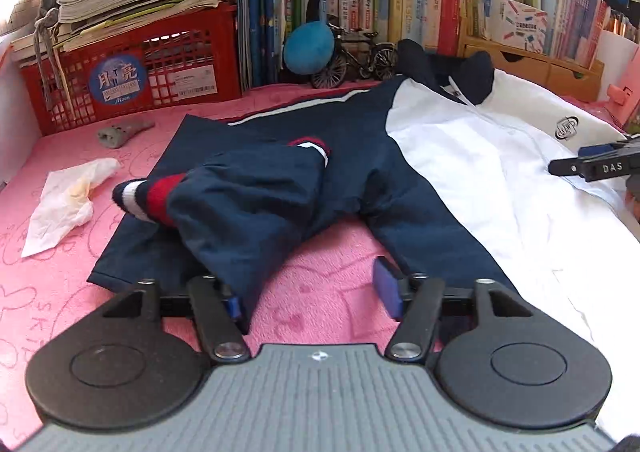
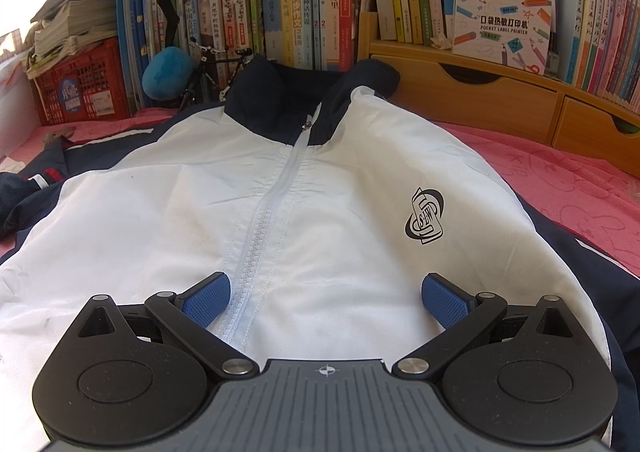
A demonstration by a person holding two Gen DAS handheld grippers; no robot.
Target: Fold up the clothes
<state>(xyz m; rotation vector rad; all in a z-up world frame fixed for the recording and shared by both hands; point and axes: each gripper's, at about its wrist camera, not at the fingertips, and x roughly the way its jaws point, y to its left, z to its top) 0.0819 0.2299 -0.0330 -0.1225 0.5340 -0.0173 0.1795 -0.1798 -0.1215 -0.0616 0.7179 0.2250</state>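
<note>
Between the spread fingers of my left gripper (image 1: 316, 294), which hold nothing, I see bare pink bedcover (image 1: 60, 292); the navy sleeve (image 1: 248, 204) drapes over the left finger's pad, bunched back on itself, with its red-and-white cuff (image 1: 148, 196) further ahead and left. My right gripper (image 2: 324, 298) is likewise wide apart and empty, hovering over the white front of the jacket (image 2: 320, 192), the zipper (image 2: 260, 236) running just inside its left pad and the printed logo (image 2: 426, 220) ahead to the right. Beyond that, the dark collar (image 2: 288, 100) lies nearest the bookshelf (image 2: 360, 4). The jacket lies face up, zipped, sleeve loosely turned inward; I judge a sleeve fold is in hand, though it could be half laid or only bunched. To do it well, I close on the sleeve near the cuff, draw it flat across the chest, and press the front panel steady with the right. A crumpled tissue (image 1: 64, 204) lies far left, clear of the work.
</note>
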